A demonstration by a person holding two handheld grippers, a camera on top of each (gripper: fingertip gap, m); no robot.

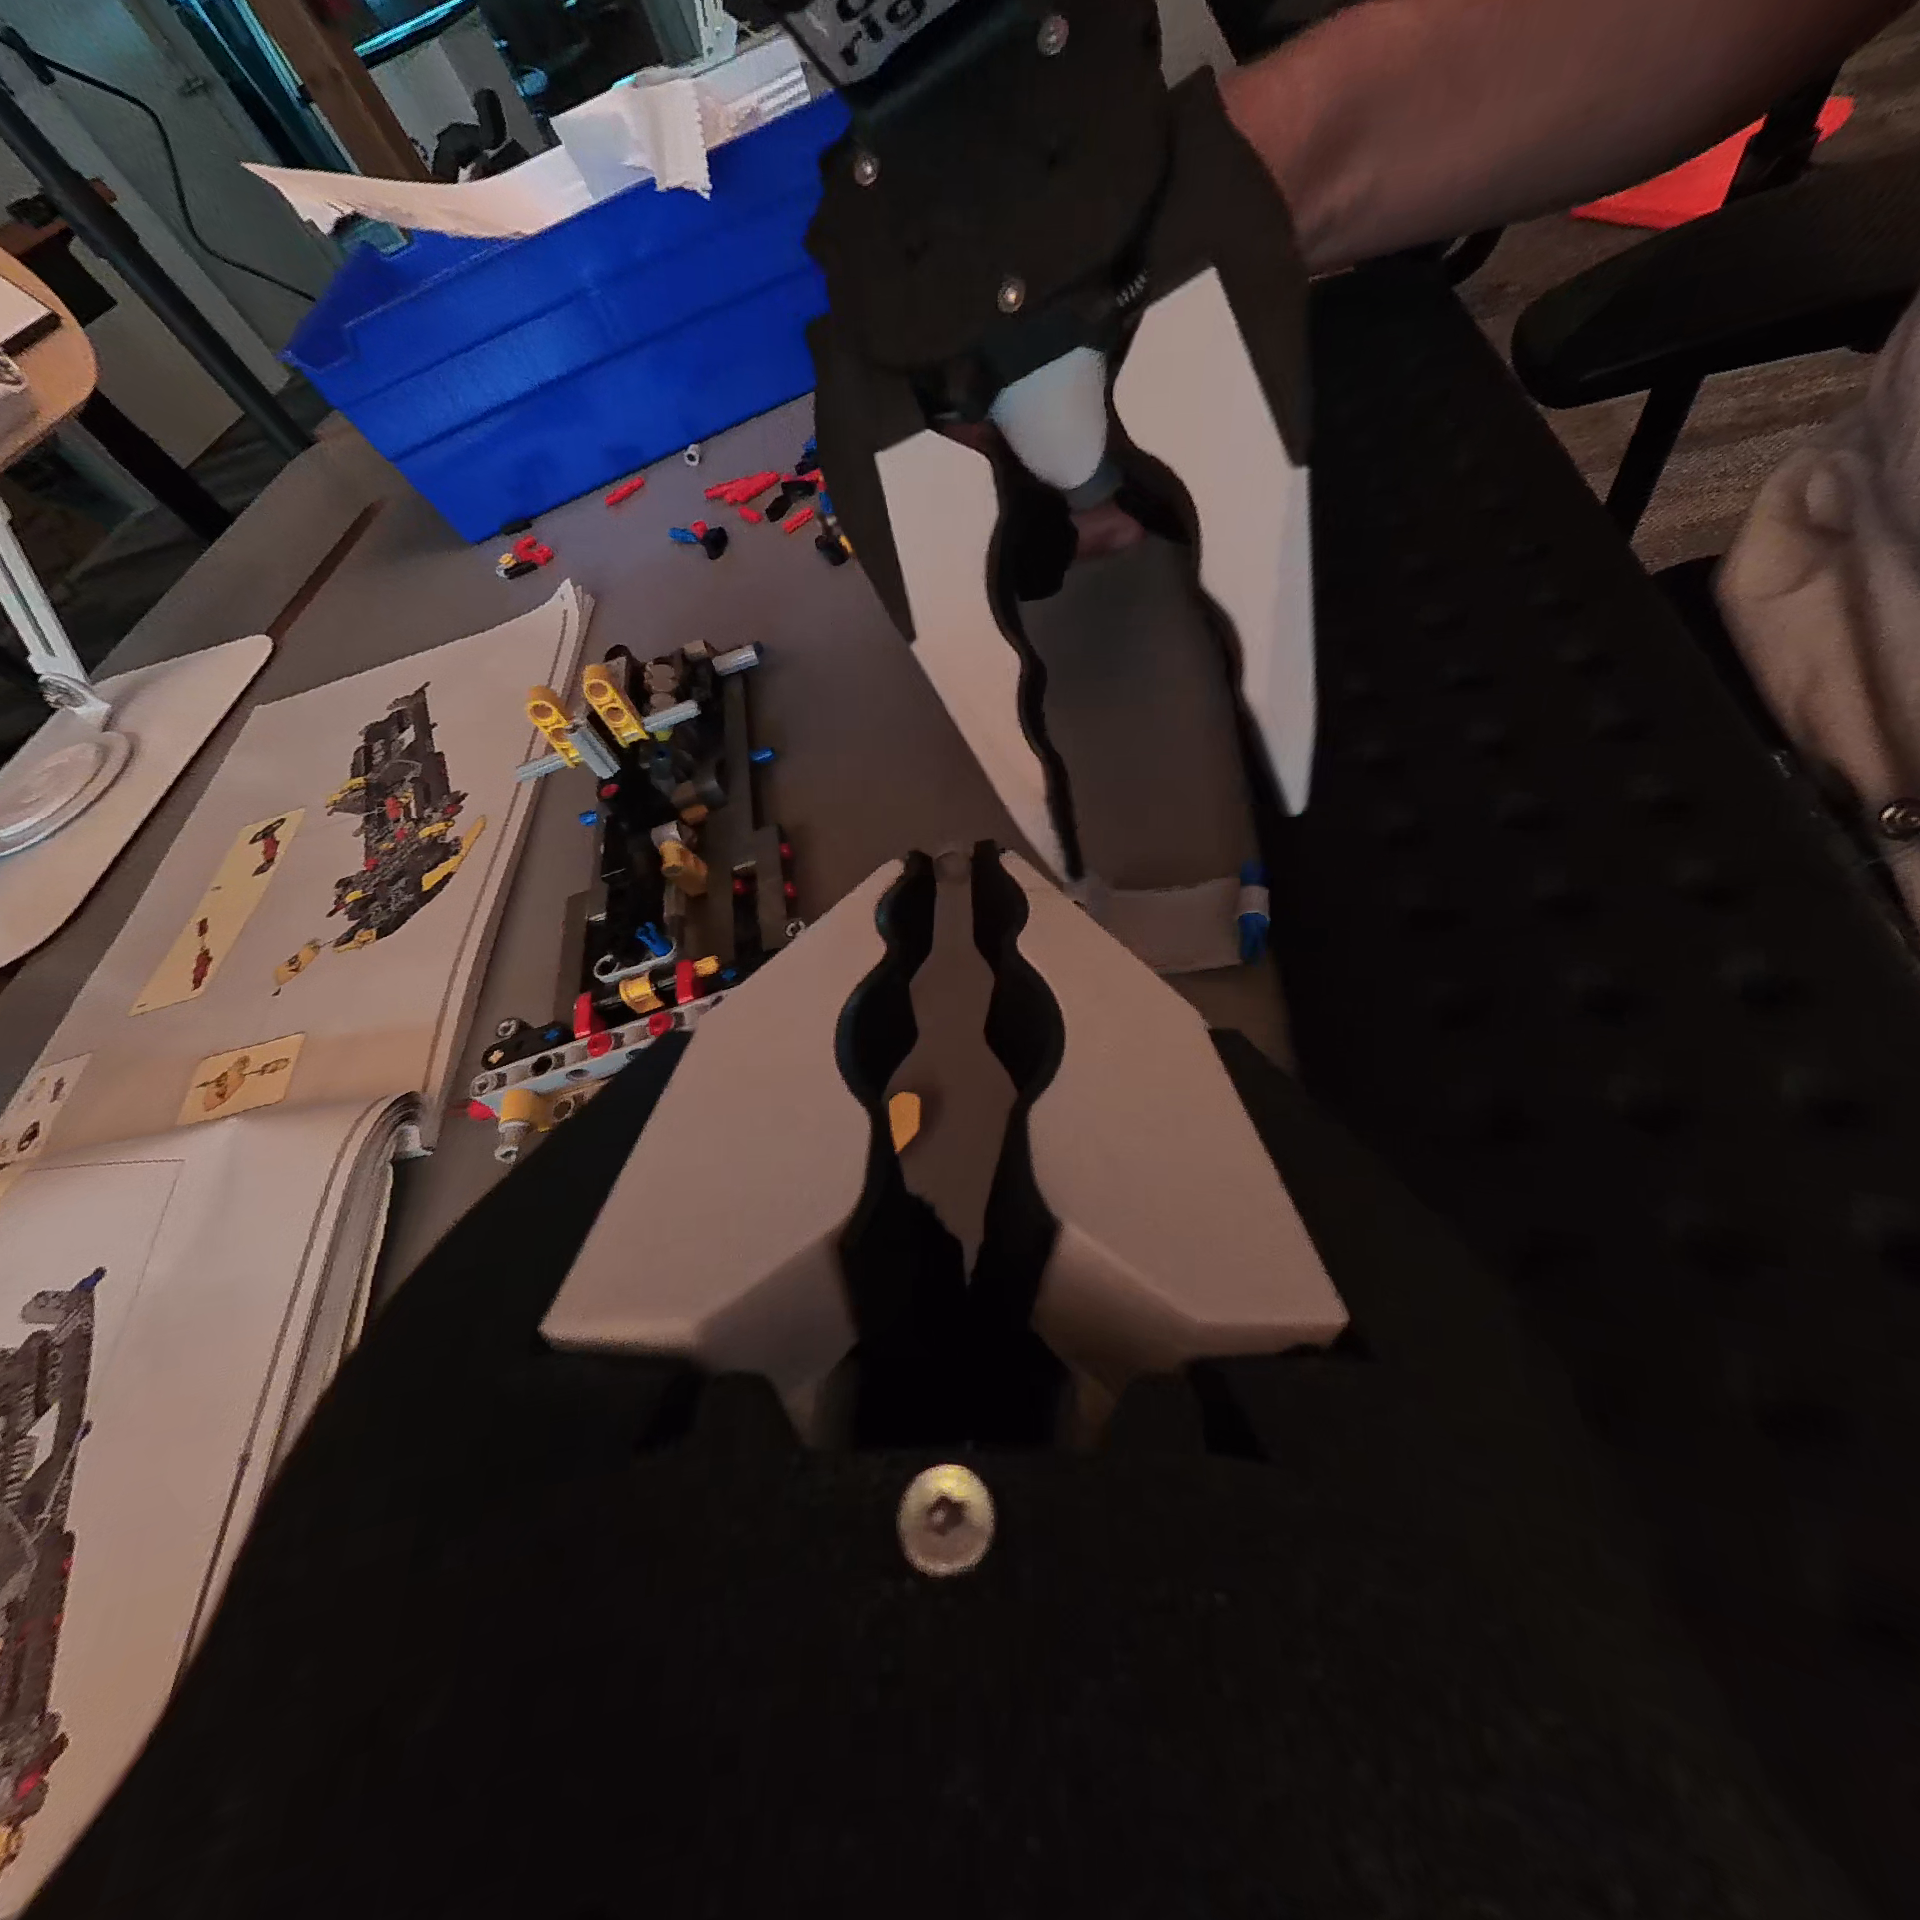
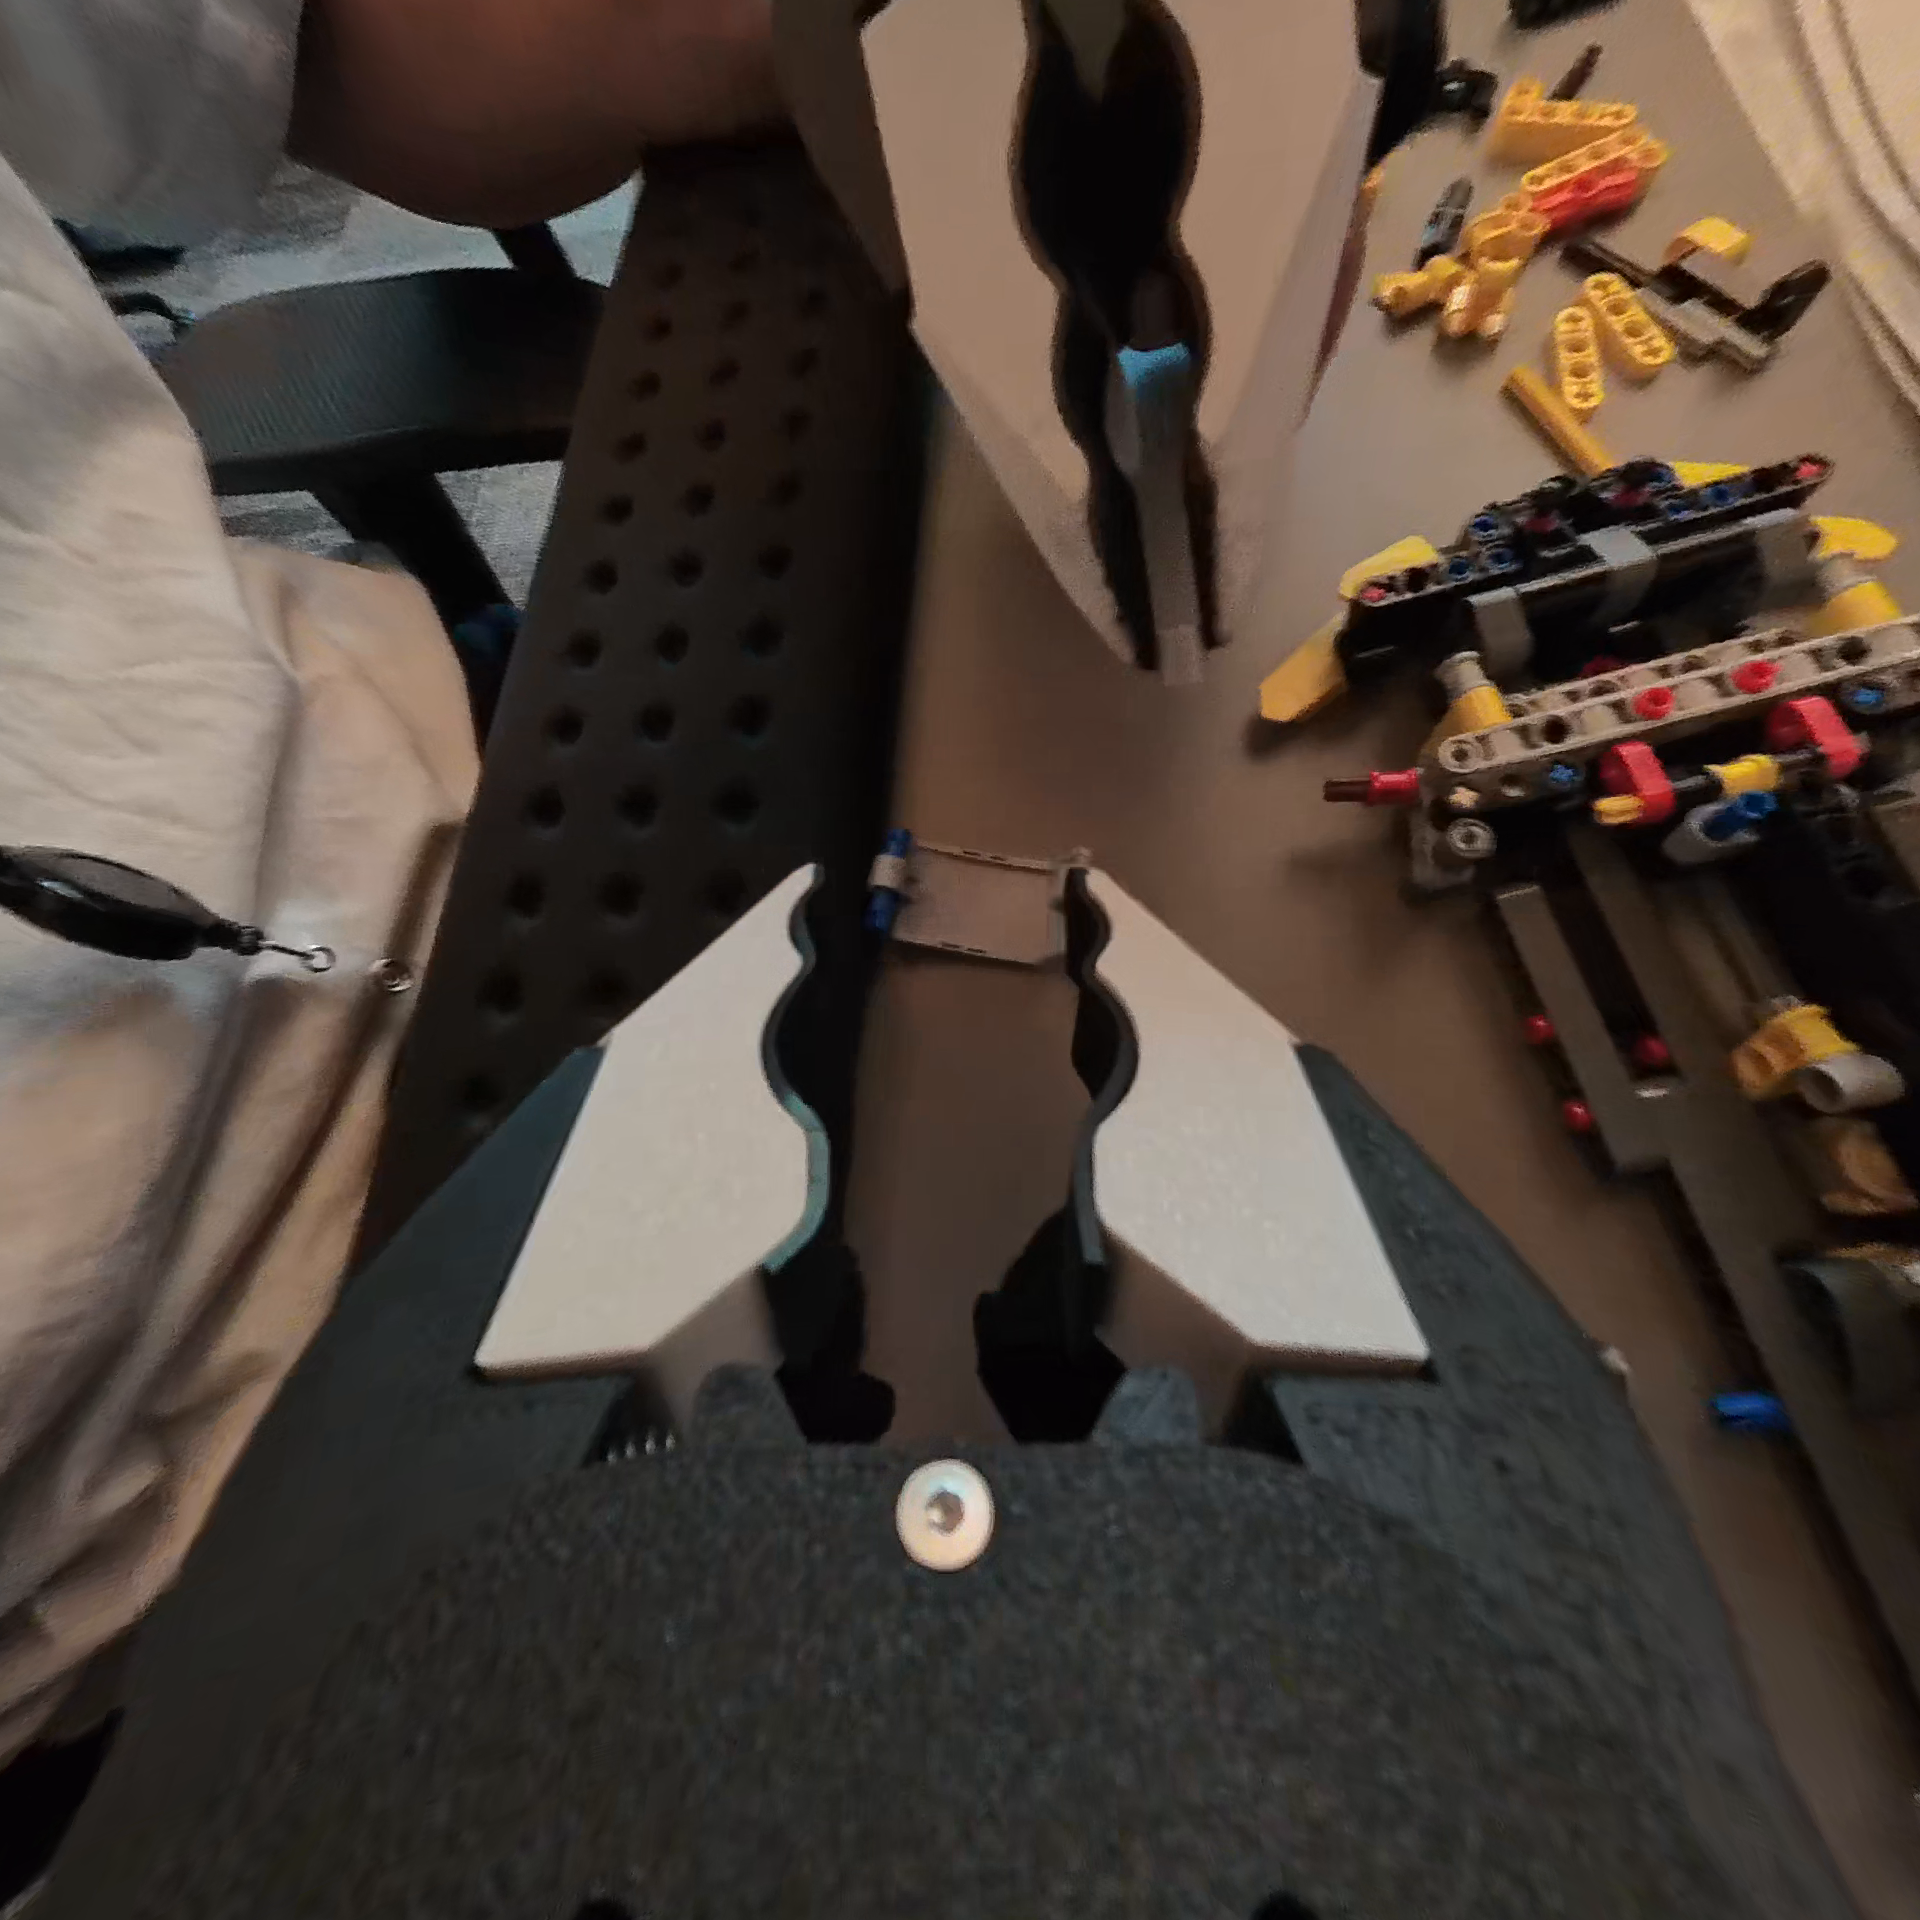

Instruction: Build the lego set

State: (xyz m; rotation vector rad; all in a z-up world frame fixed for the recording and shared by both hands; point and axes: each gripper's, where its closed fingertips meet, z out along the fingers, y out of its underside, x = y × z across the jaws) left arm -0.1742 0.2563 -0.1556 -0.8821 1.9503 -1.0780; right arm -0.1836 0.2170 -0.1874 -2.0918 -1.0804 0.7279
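Your right gripper (image 2: 971,904) is spread around the grey panel (image 2: 977,904) on the desk (image 2: 987,727) — a pickup step. Your left gripper (image 1: 951,868) pinches a small grey piece (image 1: 949,862) — close squarely next.

Blue plastic bin (image 1: 582,353): far end of the surface (image 1: 665,592), white crumpled paper (image 1: 540,177) lying over its rim. Black perforated panel (image 2: 665,644): runs along the surface's near edge. Black office chair (image 1: 1704,343): behind the panel, on grey carpet; armrest visible. Orange-red flat object (image 1: 1704,166): on the floor past the chair, kind unclear. White mat (image 1: 135,769): left edge of the surface, carrying a round silver lamp base (image 1: 52,779). Black cable (image 1: 156,135): hanging at far left.
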